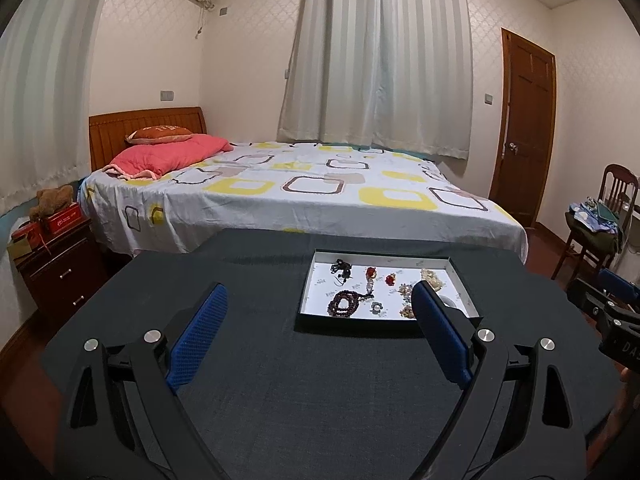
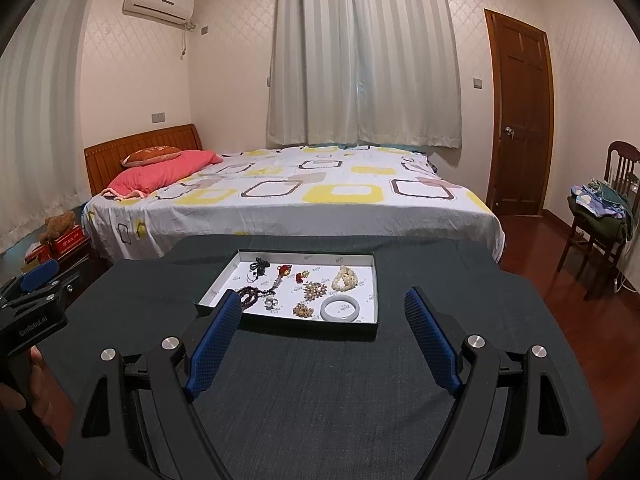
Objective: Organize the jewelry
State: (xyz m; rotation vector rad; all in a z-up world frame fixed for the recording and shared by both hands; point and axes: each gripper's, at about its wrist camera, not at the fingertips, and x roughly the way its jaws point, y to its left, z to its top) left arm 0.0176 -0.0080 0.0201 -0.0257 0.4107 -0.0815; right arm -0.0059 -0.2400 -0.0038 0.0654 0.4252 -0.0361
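Showing only in the right view: pale bangle (image 2: 340, 307) in tray (image 2: 376, 292).

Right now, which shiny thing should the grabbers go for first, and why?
Probably ease the right gripper forward to the pale bangle. Both grippers hang open and empty over the dark table, and the bangle lies flat in the tray's near corner, apart from the other pieces, closest to that gripper.

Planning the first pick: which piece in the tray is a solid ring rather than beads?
The pale grey bangle, at the tray's near right corner: one smooth rigid hoop, while the pearl bracelet and dark bead strand are strung beads.
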